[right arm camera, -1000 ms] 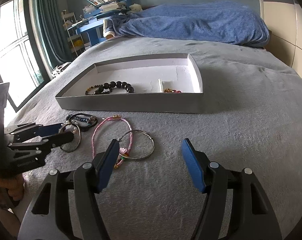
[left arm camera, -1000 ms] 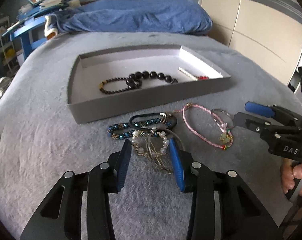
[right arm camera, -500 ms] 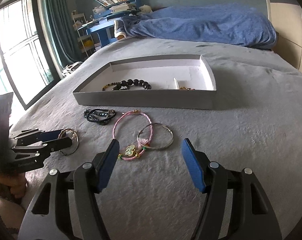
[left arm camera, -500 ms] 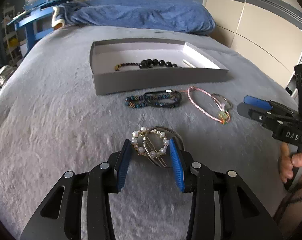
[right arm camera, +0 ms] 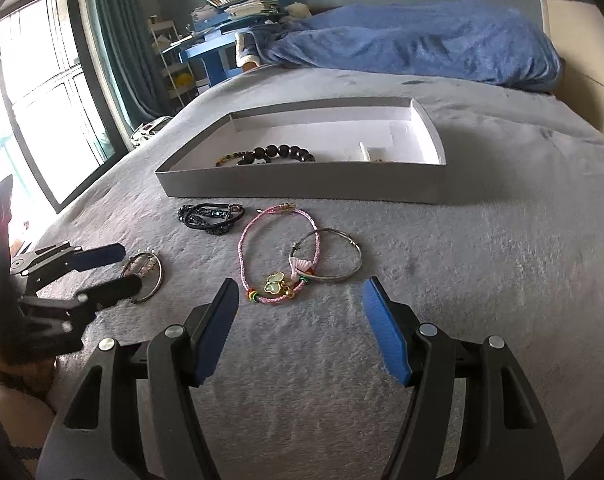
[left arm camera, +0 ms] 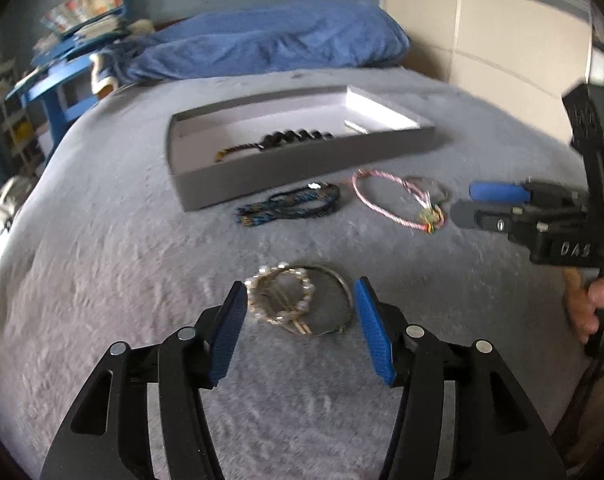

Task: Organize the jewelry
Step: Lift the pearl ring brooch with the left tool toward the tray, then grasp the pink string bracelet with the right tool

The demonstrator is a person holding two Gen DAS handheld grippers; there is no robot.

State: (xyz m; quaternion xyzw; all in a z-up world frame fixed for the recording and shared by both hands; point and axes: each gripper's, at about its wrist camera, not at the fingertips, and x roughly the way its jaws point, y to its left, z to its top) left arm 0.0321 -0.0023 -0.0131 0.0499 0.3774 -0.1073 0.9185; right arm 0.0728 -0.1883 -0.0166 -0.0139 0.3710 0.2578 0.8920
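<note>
The grey bed cover (right arm camera: 482, 240) took up most of both views, with a blue duvet (right arm camera: 422, 40) bunched at the far end and a blue desk (right arm camera: 205, 52) piled with books beyond it; the left wrist view was pretty smeary, so fine detail there was hard to read. One shallow grey tray (right arm camera: 302, 190) sat mid-bed; its near wall cut off part of what was inside, but I could make out one black bead bracelet (right arm camera: 277, 153) plus a small pale piece (right arm camera: 366, 154) I couldn't identify. Four lots of jewelry lay loose on the cover in front of the tray: a dark blue-black braided bundle (right arm camera: 209, 218), strand count unclear; one pink cord bracelet (right arm camera: 277, 256) with a butterfly charm; one silver bangle (right arm camera: 330, 256) overlapping that cord; and a pearl hoop on a thin metal ring (left arm camera: 297, 306). Left gripper (left arm camera: 299, 320) had its blue pads apart, either side of the pearl piece, not pinching it; right gripper (right arm camera: 299, 328) was wide apart too, just short of the pink cord, nothing in it.
</note>
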